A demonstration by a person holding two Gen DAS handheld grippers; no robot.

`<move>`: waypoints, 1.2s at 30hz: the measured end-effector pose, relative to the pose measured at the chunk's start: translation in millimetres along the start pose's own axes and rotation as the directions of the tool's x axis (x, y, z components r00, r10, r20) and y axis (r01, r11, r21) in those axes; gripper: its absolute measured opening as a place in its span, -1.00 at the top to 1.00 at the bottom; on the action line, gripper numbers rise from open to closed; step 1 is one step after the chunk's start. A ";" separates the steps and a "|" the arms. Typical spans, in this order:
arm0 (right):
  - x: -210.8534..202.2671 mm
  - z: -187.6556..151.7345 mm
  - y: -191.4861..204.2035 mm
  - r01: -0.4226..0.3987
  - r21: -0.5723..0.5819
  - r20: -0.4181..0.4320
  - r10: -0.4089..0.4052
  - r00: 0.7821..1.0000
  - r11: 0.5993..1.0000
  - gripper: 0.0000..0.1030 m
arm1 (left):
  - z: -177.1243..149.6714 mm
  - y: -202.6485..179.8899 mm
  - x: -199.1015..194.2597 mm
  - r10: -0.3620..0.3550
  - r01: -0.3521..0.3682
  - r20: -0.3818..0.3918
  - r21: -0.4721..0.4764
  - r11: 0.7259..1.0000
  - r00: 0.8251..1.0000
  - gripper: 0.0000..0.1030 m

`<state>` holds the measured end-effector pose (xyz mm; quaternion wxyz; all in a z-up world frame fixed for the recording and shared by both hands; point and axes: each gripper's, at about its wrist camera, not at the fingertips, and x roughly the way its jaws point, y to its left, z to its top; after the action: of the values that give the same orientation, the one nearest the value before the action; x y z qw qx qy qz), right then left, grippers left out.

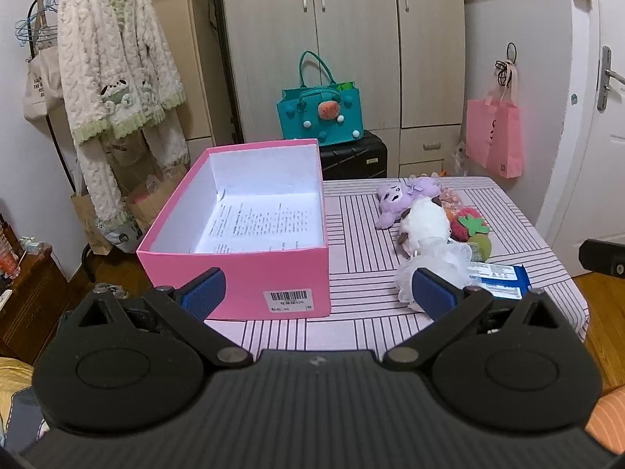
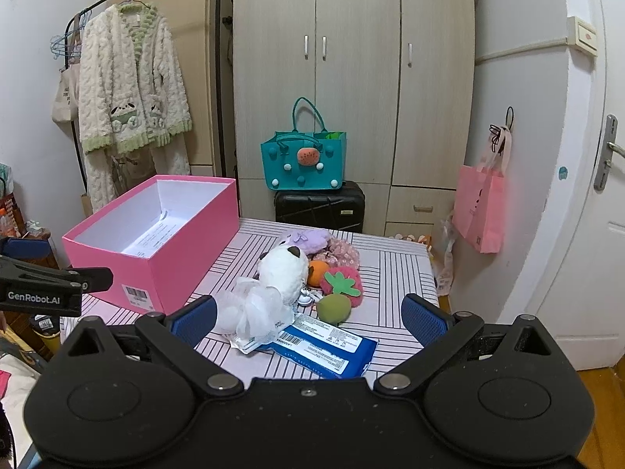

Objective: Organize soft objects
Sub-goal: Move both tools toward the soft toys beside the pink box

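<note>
An open pink box with a paper sheet inside stands on the striped table's left. A pile of soft things lies to its right: a white plush, a purple plush, a white mesh puff, a red strawberry, a green ball and a blue wipes pack. My left gripper is open and empty before the box. My right gripper is open and empty before the pile.
The striped table ends at the right near a white door. A black suitcase with a teal bag stands behind it. A robe hangs at the left. A pink bag hangs at the right.
</note>
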<state>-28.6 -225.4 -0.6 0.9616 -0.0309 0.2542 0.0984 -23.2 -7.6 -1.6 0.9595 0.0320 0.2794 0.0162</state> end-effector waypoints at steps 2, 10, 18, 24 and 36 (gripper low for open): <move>0.6 -2.5 -0.5 0.009 0.005 0.006 -0.009 1.000 1.000 -0.98 | -2.6 -0.6 -0.1 0.002 -0.002 0.008 -0.001 1.000 1.000 -1.00; 1.2 -5.5 1.7 0.020 -0.002 0.022 -0.020 1.000 1.000 -0.98 | -11.7 -1.2 3.4 0.010 -0.010 0.047 0.004 1.000 0.999 -1.00; 5.0 -4.5 1.3 0.046 0.004 0.004 -0.046 0.999 0.999 -0.98 | -7.5 5.7 1.9 0.017 -0.017 0.047 -0.016 1.000 0.999 -1.00; 9.6 -4.1 2.1 0.053 0.014 -0.012 -0.053 0.999 0.998 -0.98 | -7.4 10.7 3.0 0.024 -0.023 0.046 -0.024 0.999 0.999 -1.00; 12.8 -6.4 4.5 0.049 -0.001 -0.025 -0.049 0.998 0.999 -0.98 | -8.4 13.9 9.3 0.044 -0.044 0.030 -0.021 0.999 0.999 -1.00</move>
<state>-21.7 -219.4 -12.5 0.9605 -0.0386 0.2653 0.0744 -20.0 7.2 -12.7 0.9633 0.0285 0.2638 0.0397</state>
